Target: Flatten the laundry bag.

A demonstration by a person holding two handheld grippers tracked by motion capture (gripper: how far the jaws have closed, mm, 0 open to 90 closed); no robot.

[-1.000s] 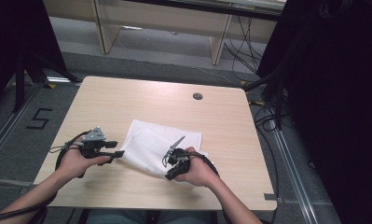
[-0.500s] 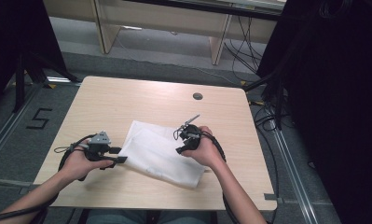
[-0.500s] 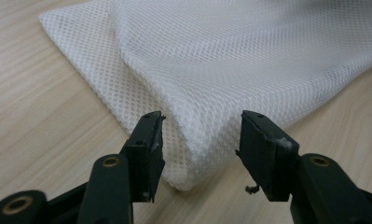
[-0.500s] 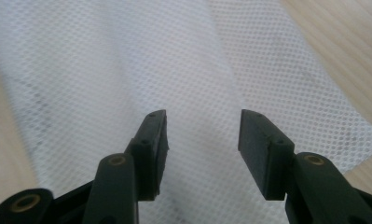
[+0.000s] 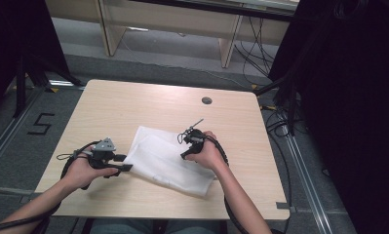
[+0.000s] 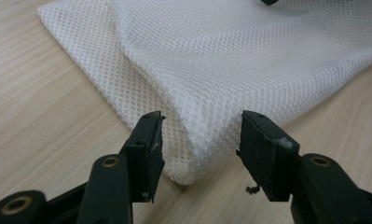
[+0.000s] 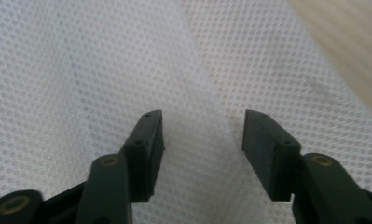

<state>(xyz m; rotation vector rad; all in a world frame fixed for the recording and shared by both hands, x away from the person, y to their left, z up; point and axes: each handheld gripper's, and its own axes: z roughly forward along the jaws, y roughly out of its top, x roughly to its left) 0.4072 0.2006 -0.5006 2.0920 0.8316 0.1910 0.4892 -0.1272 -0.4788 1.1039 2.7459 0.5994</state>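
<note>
White mesh cloth (image 5: 167, 163), folded over itself, lies on the near middle of the pale wooden bench (image 5: 133, 105), and I read the step in hand as the folding or smoothing of it. My left gripper (image 5: 125, 167) sits at the cloth's left corner; in the left gripper view its fingers (image 6: 148, 140) stand well apart, with the rounded folded corner of the mesh (image 6: 197, 154) lying between them but not pinched, so it holds nothing. My right gripper (image 5: 184, 156) hangs over the middle of the cloth near its far edge, pointing down into it; in the right gripper view its fingers (image 7: 146, 140) are equally wide open, straddling a raised fold of mesh (image 7: 193, 107), with nothing clamped. My judgement is that the next move calls for each pair of fingers to close on the fabric in front of it, taking both layers at the left corner, before any lift or pull; a grab on the top layer alone could let the fold slide apart. I cannot tell how many layers the fold has, nor whether the right fingertips touch the mesh, since in the high view the hand (image 5: 206, 153) covers them. The right gripper view is cut so tight that the cloth's edges are hard to place, bar a blurred strip of bench at its top right corner.
</note>
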